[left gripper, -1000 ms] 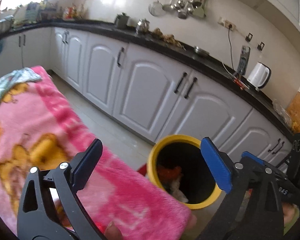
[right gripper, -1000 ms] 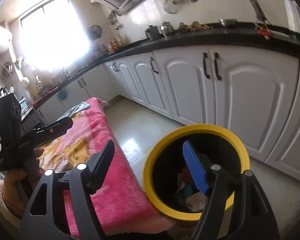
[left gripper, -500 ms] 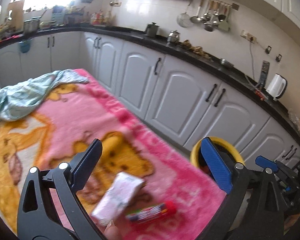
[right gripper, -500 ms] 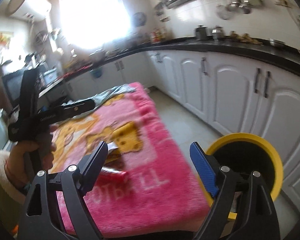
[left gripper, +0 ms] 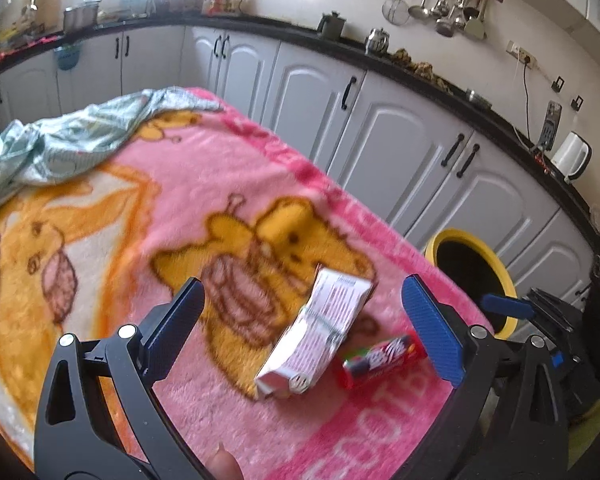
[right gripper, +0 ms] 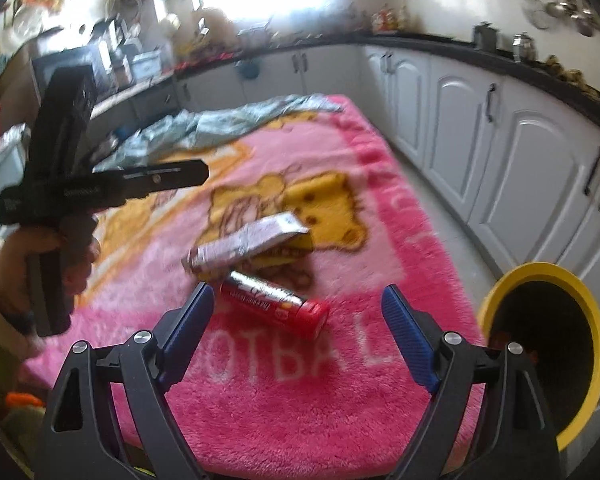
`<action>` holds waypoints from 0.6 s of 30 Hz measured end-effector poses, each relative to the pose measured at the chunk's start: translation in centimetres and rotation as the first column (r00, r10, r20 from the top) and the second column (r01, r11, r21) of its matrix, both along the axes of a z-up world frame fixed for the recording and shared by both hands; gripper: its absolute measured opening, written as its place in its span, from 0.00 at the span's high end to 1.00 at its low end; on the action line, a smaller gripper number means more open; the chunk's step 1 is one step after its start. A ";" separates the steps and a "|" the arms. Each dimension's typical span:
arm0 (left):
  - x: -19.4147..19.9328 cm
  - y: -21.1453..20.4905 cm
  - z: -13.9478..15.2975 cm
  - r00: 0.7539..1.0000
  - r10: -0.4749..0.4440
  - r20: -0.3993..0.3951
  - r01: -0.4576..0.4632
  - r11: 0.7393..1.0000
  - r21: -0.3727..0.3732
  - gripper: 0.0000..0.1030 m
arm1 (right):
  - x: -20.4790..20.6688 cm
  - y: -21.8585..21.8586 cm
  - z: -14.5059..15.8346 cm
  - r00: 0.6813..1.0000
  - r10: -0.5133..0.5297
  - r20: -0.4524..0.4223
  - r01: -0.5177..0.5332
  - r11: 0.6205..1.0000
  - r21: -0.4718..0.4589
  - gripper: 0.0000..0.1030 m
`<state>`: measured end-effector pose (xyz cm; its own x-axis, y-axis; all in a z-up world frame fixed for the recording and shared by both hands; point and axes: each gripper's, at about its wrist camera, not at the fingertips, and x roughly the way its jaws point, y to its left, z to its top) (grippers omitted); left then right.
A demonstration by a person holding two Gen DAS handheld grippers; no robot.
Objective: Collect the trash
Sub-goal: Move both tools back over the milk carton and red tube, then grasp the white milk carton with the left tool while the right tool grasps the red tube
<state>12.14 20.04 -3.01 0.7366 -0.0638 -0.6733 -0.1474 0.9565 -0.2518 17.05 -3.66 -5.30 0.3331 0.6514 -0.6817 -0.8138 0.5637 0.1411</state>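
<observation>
Two pieces of trash are not yet collected and lie on the pink blanket (left gripper: 220, 184): a flattened carton (left gripper: 316, 336) and a red candy tube (left gripper: 384, 358). They lie just beside each other, near the blanket edge closest to the yellow bin (right gripper: 544, 344). In the right wrist view the bin stands on the floor at about 3 o'clock from the tube (right gripper: 276, 302), close to the blanket's corner. Its interior is dark, with only a trace of red visible near the rim, so we cannot tell how much it already holds. We judge the task partly done at most, with these two items remaining.

The left gripper (left gripper: 304, 320) has its jaws spread wide and holds nothing. In its view the carton sits between the two fingers, with the tube at about 4 o'clock from the carton, close to the right finger.

The right gripper (right gripper: 298, 320) is also wide apart and empty. The tube lies between its fingers and ahead of them, and the carton (right gripper: 246, 244) lies beyond at about 11 o'clock. Neither gripper touches either item. Motion blur softens both views.
</observation>
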 end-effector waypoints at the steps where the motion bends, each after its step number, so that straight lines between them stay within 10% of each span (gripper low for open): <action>1: 0.0 0.1 -0.4 1.000 -0.007 -0.010 0.007 1.000 -0.010 0.12 | 0.1 0.4 -0.5 1.000 0.015 -0.003 -0.015 1.000 -0.019 0.19; 14: 1.5 0.0 -4.5 0.988 -0.095 -0.123 0.080 0.990 -0.120 0.26 | 1.7 6.4 -5.5 0.975 0.217 -0.039 -0.220 0.963 -0.157 0.20; 18: 2.9 -0.8 -5.3 0.980 -0.125 -0.153 0.106 0.986 -0.128 0.31 | 1.8 6.7 -6.4 0.970 0.236 -0.059 -0.242 0.954 -0.177 0.40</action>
